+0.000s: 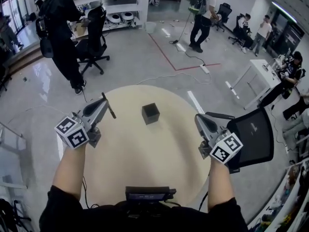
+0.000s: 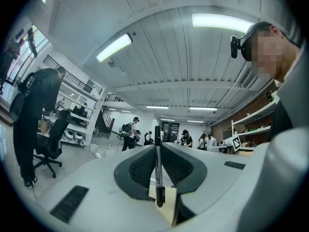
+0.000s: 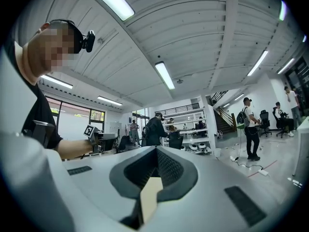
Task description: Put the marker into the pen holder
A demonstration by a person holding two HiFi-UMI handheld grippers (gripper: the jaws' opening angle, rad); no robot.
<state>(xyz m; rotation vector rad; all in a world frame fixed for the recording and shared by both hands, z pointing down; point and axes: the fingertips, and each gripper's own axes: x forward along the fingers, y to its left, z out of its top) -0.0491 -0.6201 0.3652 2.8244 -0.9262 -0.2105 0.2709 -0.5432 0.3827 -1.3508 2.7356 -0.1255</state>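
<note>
1. Two claws sit nearest; the left claw [image 1: 104,100] is clenched on the one black marker [image 1: 109,106], held crosswise at its tips near the tabletop's left rim
2. One black pen holder [image 1: 150,113] stands mid-tabletop, apart from the marker
3. Right claw [image 1: 197,117] is pressed together, empty
4. One round, pale tabletop [image 1: 145,158]; glossy grey floor [image 1: 145,57]; one black chair [image 1: 253,134] just beside the right rim
</note>
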